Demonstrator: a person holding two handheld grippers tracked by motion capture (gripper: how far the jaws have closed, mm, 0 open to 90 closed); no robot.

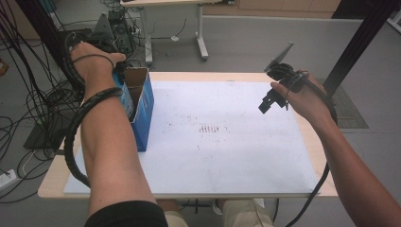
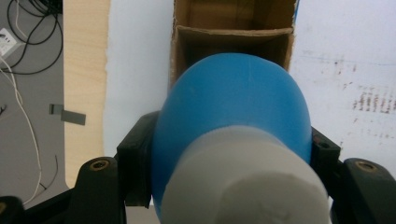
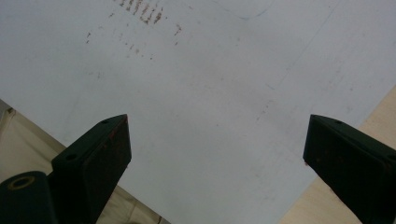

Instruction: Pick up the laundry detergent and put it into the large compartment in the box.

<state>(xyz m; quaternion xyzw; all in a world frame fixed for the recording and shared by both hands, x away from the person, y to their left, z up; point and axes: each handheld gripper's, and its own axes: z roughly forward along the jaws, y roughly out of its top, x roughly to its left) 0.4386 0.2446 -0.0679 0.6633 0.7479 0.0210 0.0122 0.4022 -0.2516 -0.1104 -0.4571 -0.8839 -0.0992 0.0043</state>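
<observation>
the left hand-held gripper (image 2: pixel 229 154) clenches a blue bottle (image 2: pixel 233 116) with a white cap, held over the open cardboard box (image 1: pixel 139 101) at the worktop's (image 1: pixel 236 142) left edge; the right hand-held gripper (image 3: pixel 215 140) hangs released.

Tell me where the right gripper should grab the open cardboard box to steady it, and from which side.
Take the blue box by its long right wall near the open rim, coming from above with one jaw inside. It stands upright, top open, wall thin. The right gripper is open over the white mat; the left gripper holds a blue bottle over the opening.
</observation>
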